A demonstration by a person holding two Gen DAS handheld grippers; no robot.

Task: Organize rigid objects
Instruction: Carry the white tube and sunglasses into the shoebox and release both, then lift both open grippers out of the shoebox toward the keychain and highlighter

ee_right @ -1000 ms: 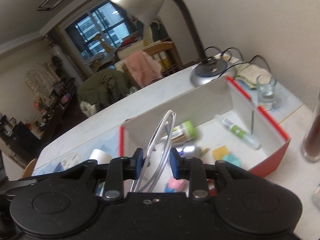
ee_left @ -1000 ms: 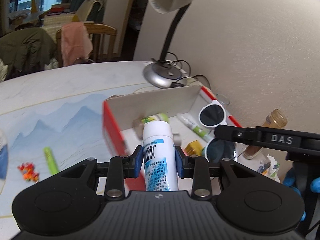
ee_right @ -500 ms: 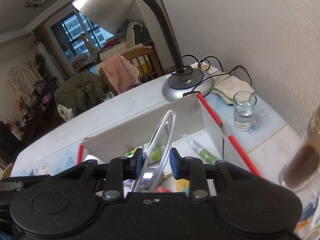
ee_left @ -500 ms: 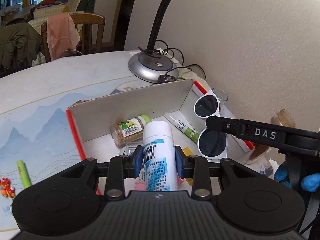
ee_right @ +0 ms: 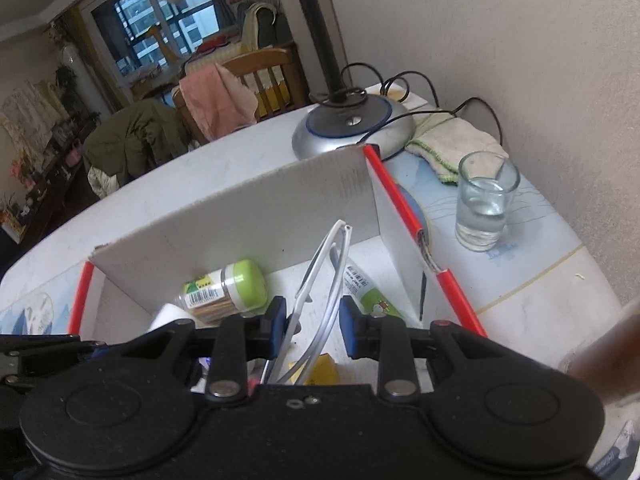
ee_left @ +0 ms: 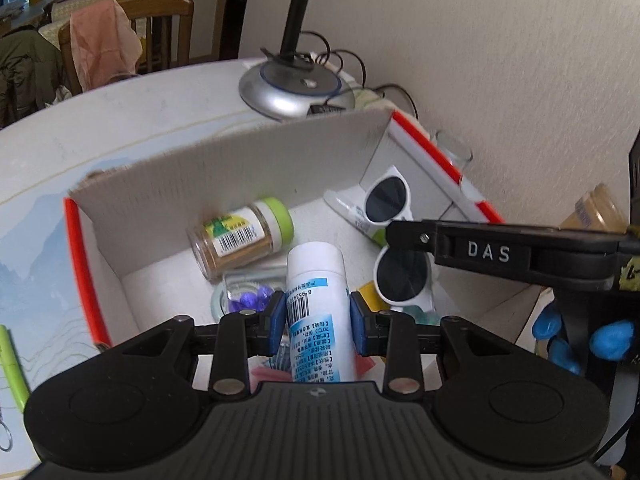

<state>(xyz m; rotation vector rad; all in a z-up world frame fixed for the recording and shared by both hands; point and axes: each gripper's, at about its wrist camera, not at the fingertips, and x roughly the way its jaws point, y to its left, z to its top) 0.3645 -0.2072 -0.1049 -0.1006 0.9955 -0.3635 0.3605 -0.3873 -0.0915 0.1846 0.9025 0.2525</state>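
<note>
L gripper [ee_left: 318,320] is clamped across the mid-body of a white plastic bottle [ee_left: 316,280], nose-down over the red-edged box [ee_left: 80,256]; judged light, stiff, slick-walled, so a mid-label hold w/ pads square suits it. R gripper [ee_right: 312,330] pinches white sunglasses [ee_right: 320,276] by the folded temples above the same box; thin frame, light, likely scratch-prone at lenses, so grip temples only. Farther in, a green-capped jar [ee_left: 244,236] lies on its side by the back wall
</note>
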